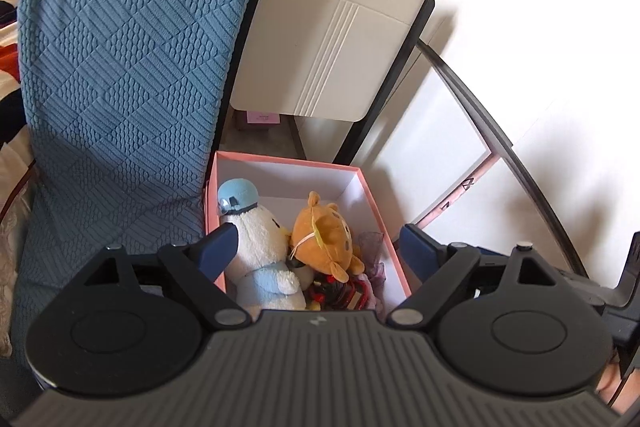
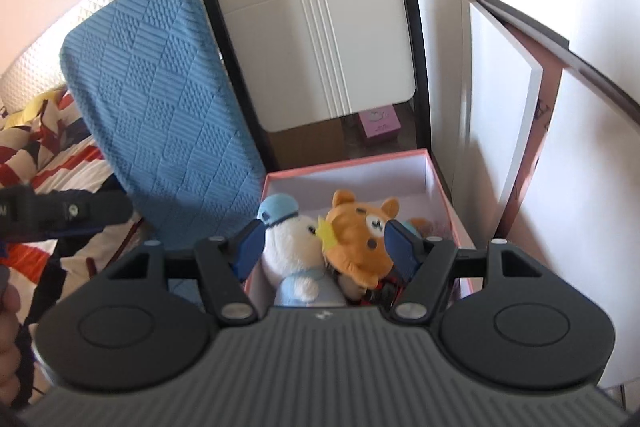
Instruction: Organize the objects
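A pink box (image 1: 218,211) with a white inside stands on the floor and holds soft toys: a white plush with a light blue cap (image 1: 256,227), an orange bear (image 1: 326,237) and some red and black items (image 1: 340,293). My left gripper (image 1: 320,247) is open and empty above the box's near end, its jaws spread wider than the box. In the right wrist view the same box (image 2: 348,167), white plush (image 2: 294,247) and orange bear (image 2: 356,243) show. My right gripper (image 2: 326,247) is open and empty just above the toys.
A blue textured cushion (image 1: 128,67) leans left of the box, against a bed with patterned bedding (image 2: 44,147). A beige folding chair (image 1: 332,39) stands behind the box. A pink-edged white lid or panel (image 2: 508,99) leans on the wall at right. A small purple box (image 2: 380,127) lies under the chair.
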